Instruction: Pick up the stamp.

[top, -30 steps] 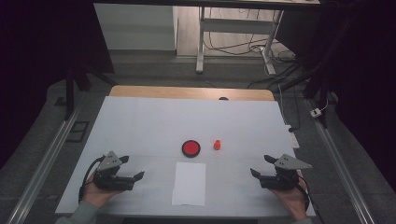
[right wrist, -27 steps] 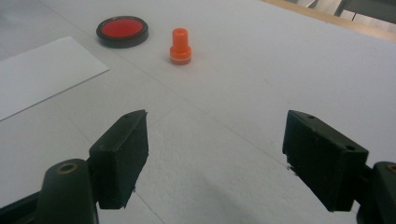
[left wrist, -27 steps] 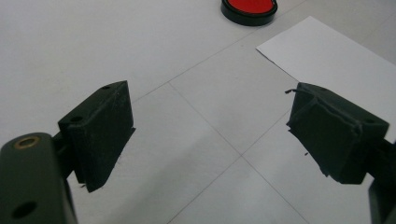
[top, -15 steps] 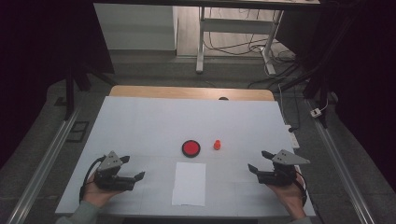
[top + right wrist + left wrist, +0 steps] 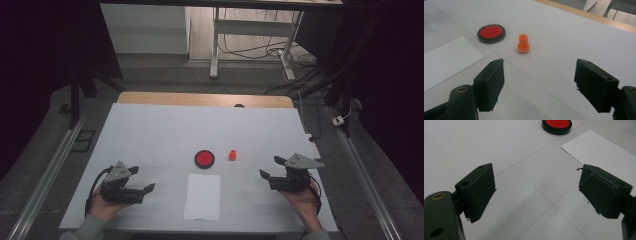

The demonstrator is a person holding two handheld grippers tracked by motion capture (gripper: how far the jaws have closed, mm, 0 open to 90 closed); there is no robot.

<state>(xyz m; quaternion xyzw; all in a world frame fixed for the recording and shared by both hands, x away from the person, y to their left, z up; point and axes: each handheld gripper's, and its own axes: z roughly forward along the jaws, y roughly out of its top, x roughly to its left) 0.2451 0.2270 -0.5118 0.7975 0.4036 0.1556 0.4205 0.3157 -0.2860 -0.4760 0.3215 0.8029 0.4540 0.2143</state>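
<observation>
A round red disc with a black rim lies mid-table. Just right of it stands a small orange peg, upright. A white paper sheet lies in front of the disc. My left gripper rests at the front left, open and empty, left of the paper. My right gripper is at the front right, open and empty, with the peg ahead of its jaws.
The white table cover ends at a wooden back edge, where a small dark object sits. Metal rails run along both sides. Desk legs and cables lie on the floor beyond.
My right gripper has shifted a little left and forward, toward the orange peg. The left gripper, disc, peg and paper have stayed put.
</observation>
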